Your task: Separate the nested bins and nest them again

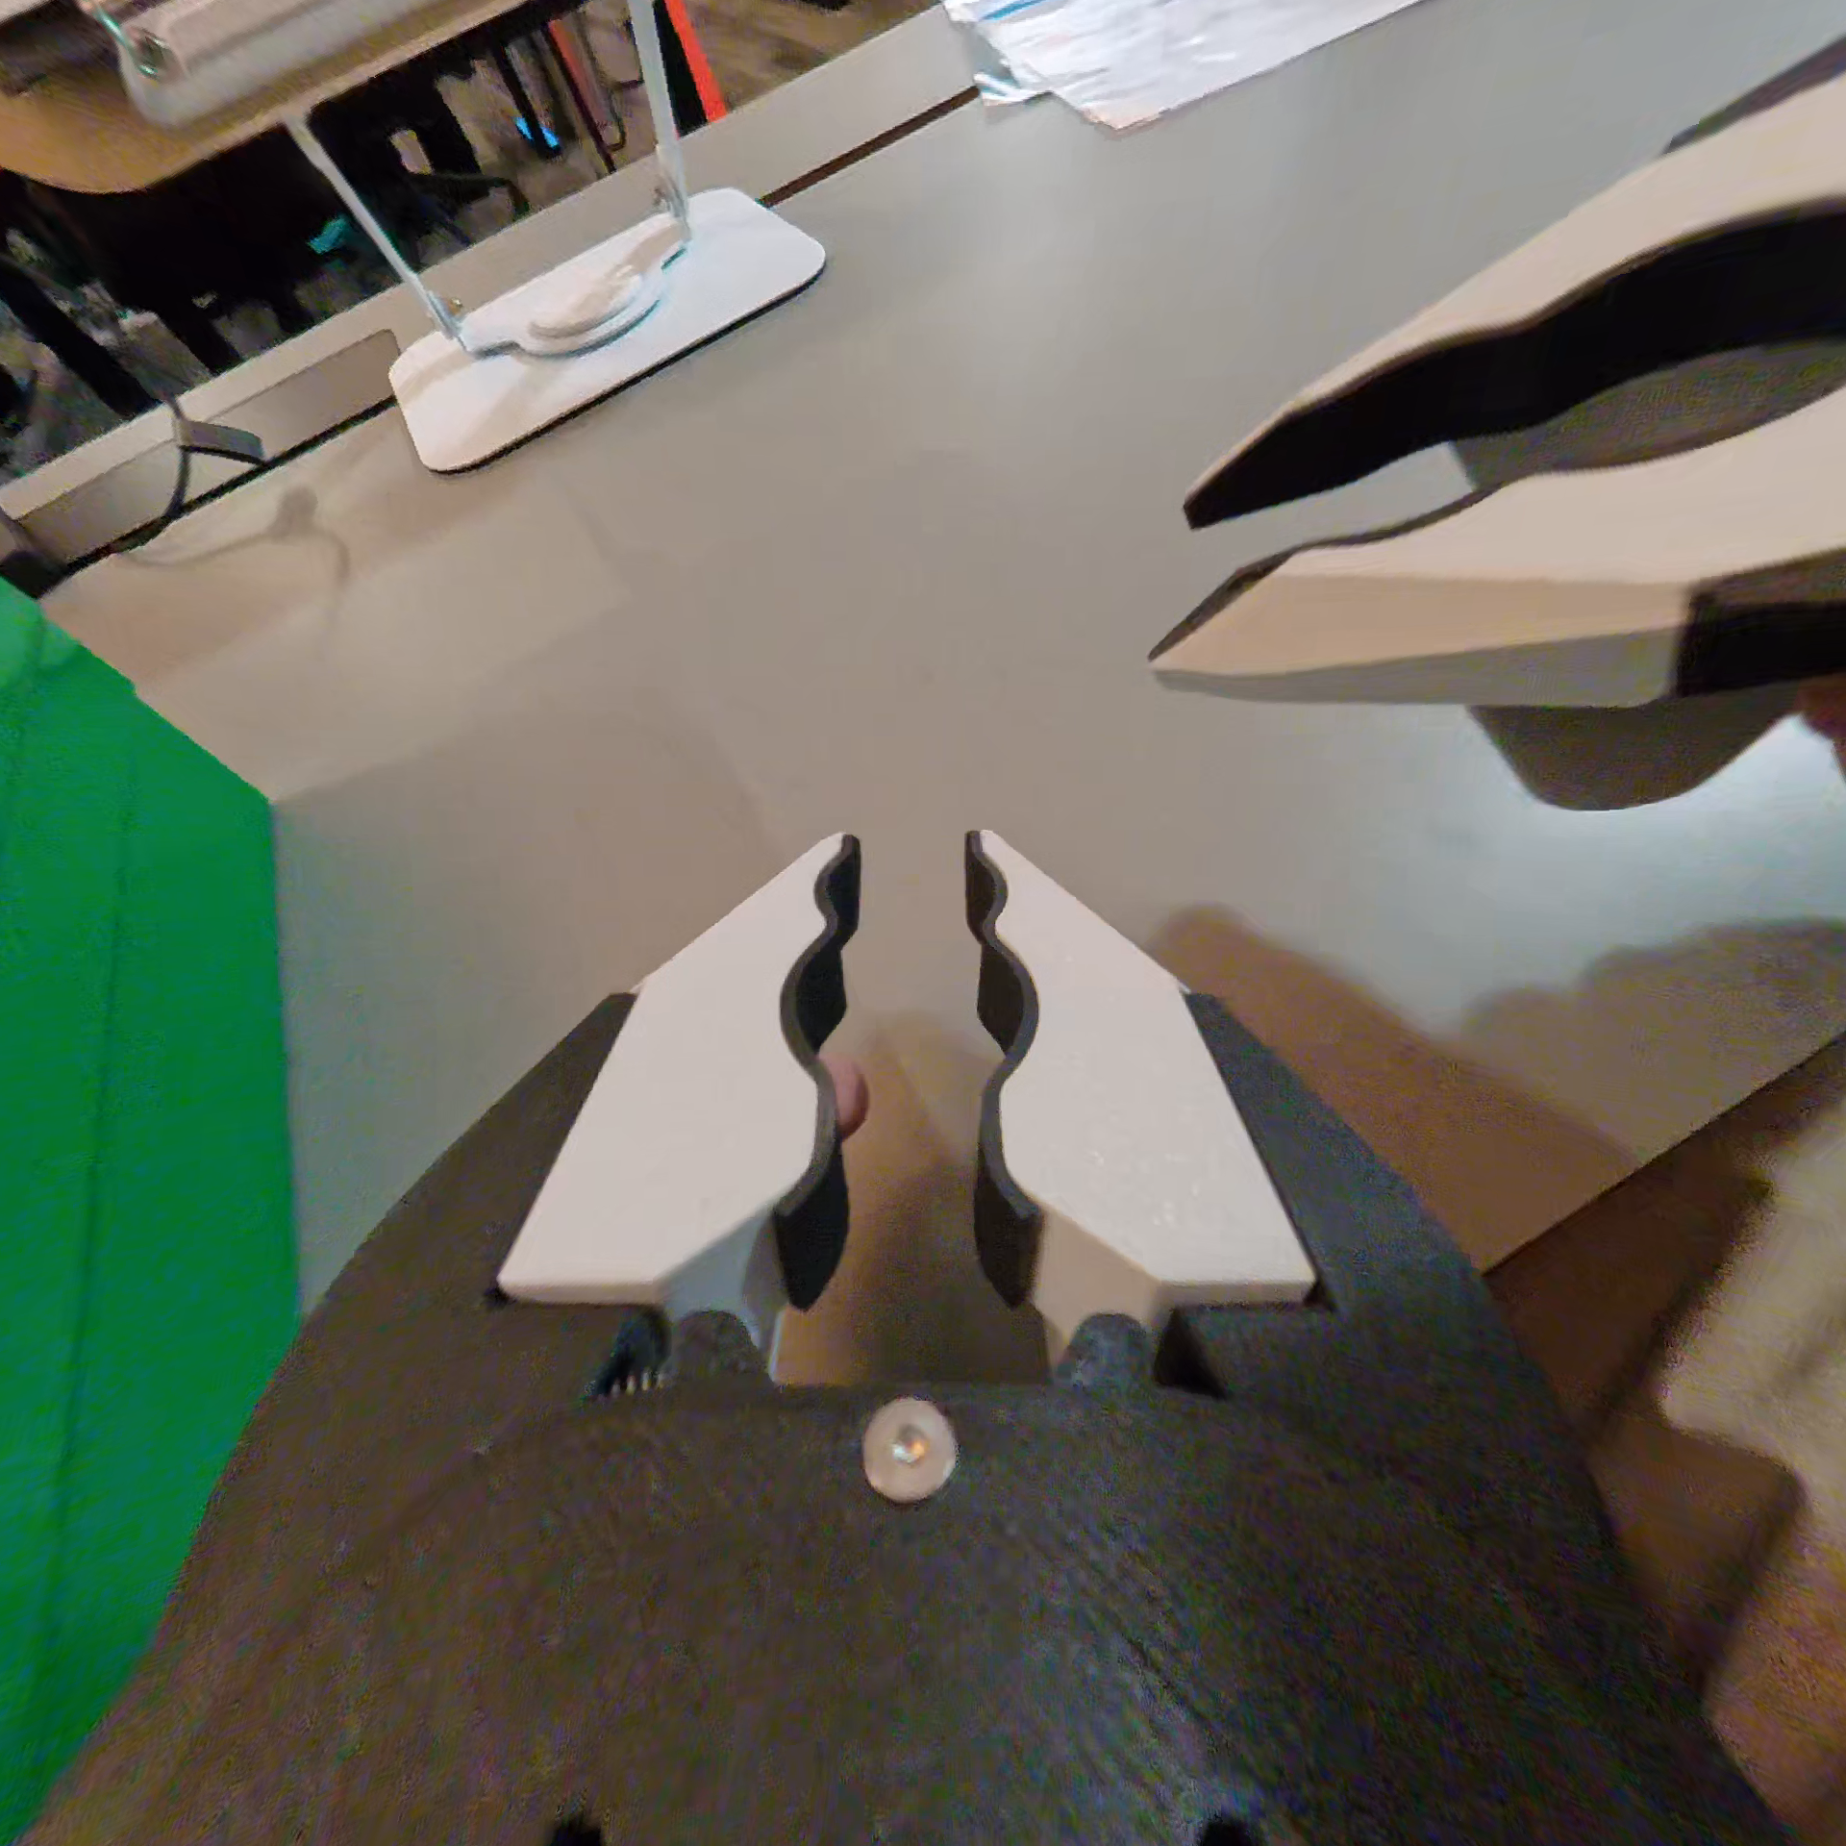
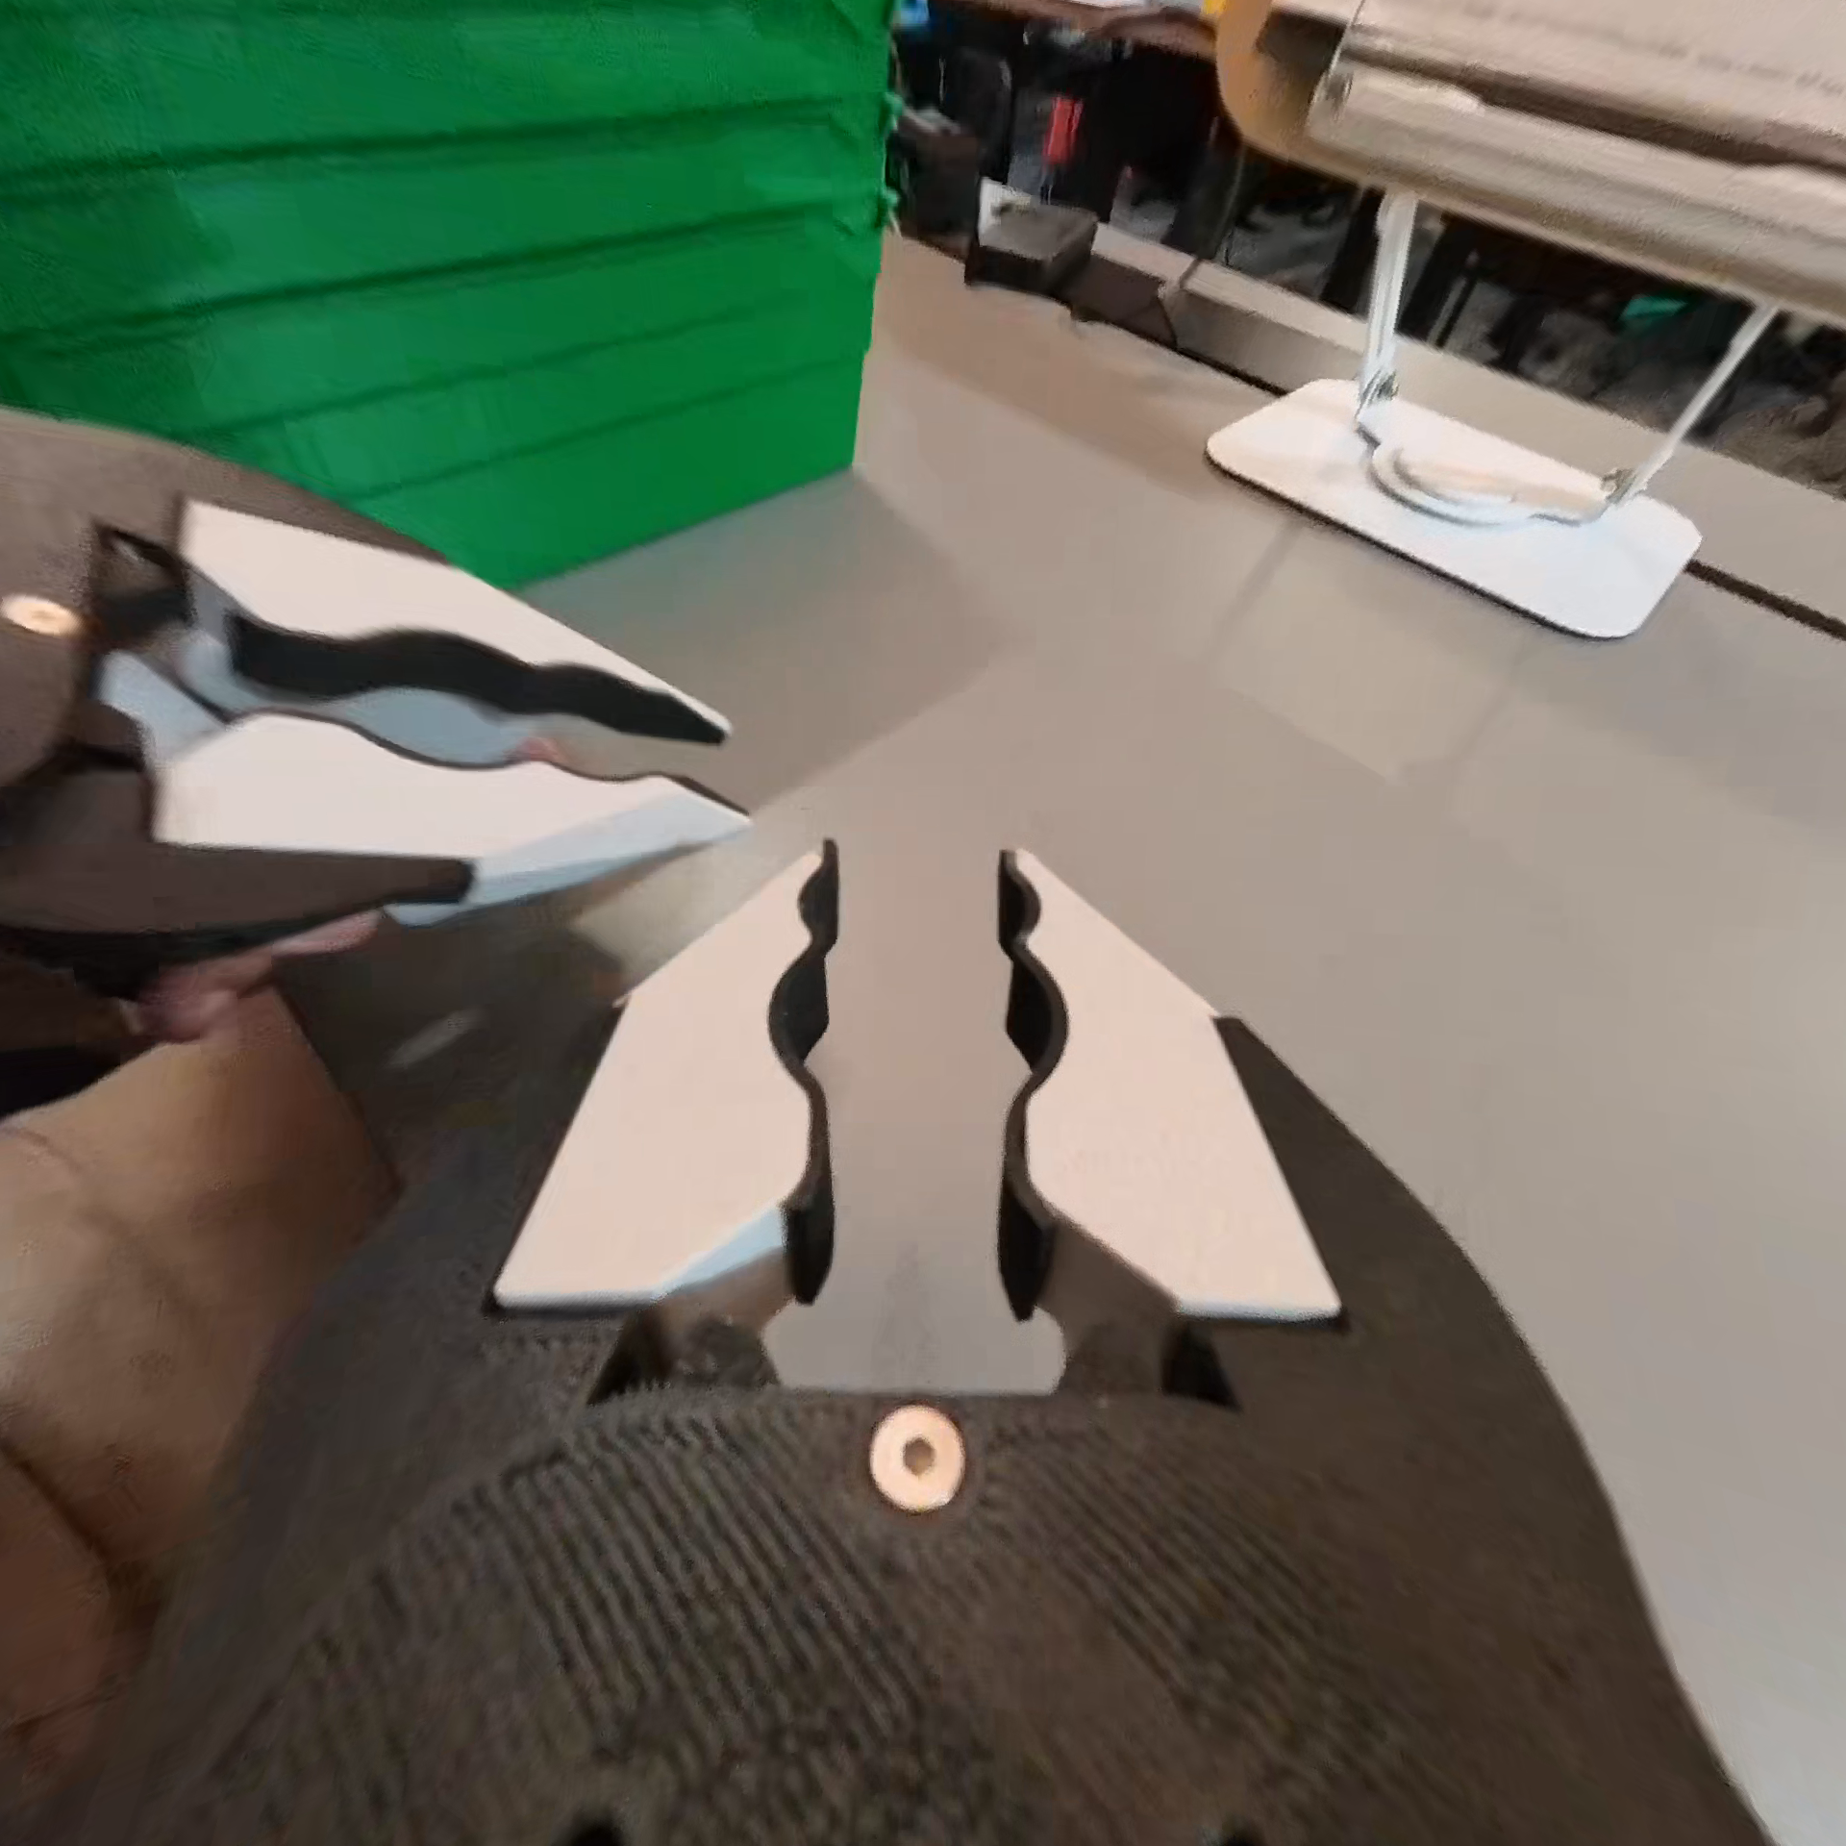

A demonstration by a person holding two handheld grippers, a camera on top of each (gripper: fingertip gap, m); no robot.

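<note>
The green bins [image 2: 440, 250] stand nested in a stack on the grey table [image 2: 1199, 849], at the upper left of the right wrist view. One green wall [image 1: 120, 999] fills the left edge of the left wrist view. My left gripper [image 1: 911, 844] is open and empty above the table, to the right of the bins. My right gripper [image 2: 916, 854] is open and empty, also over bare table. Each gripper shows in the other's view: the right one [image 1: 1171, 584] at the right, the left one [image 2: 734, 774] at the left. Neither touches the bins.
A white monitor stand base [image 1: 599, 330] sits at the far side of the table and also shows in the right wrist view [image 2: 1448, 529]. Crumpled papers [image 1: 1149, 50] lie at the far right. A cable [image 1: 180, 469] runs along the back. The table's near edge [image 1: 1648, 1149] drops to a wooden floor.
</note>
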